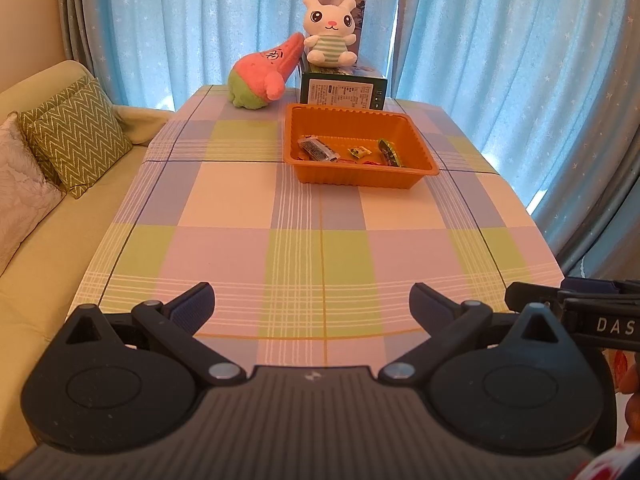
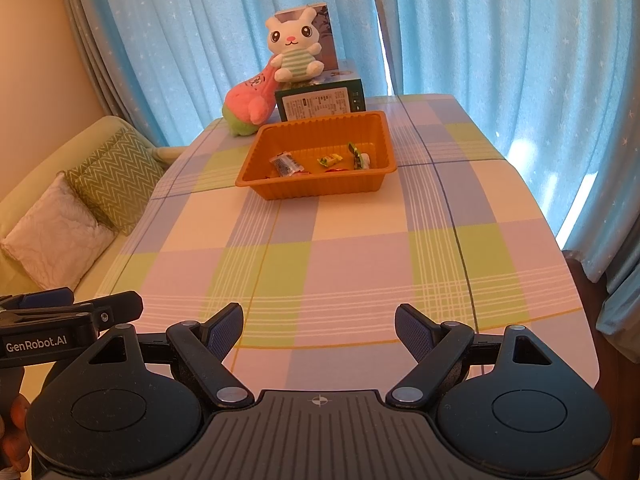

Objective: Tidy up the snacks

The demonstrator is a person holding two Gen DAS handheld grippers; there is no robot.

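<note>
Left wrist view, orange tray [image 1: 356, 178] w/ snacks [image 1: 318, 149], long axis left-right

Wrapped snacks [image 1: 352, 152] lie scattered — inside orange tray [image 1: 360, 180].

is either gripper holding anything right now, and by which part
Nothing is held: the left gripper and right gripper both stand open and empty over the checked tablecloth.

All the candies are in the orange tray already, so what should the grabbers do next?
Probably just draw both back and stop. The snacks all lie inside the orange tray, none show on the checked tablecloth, and the left gripper and right gripper have open, empty jaws at the near edge.
</note>
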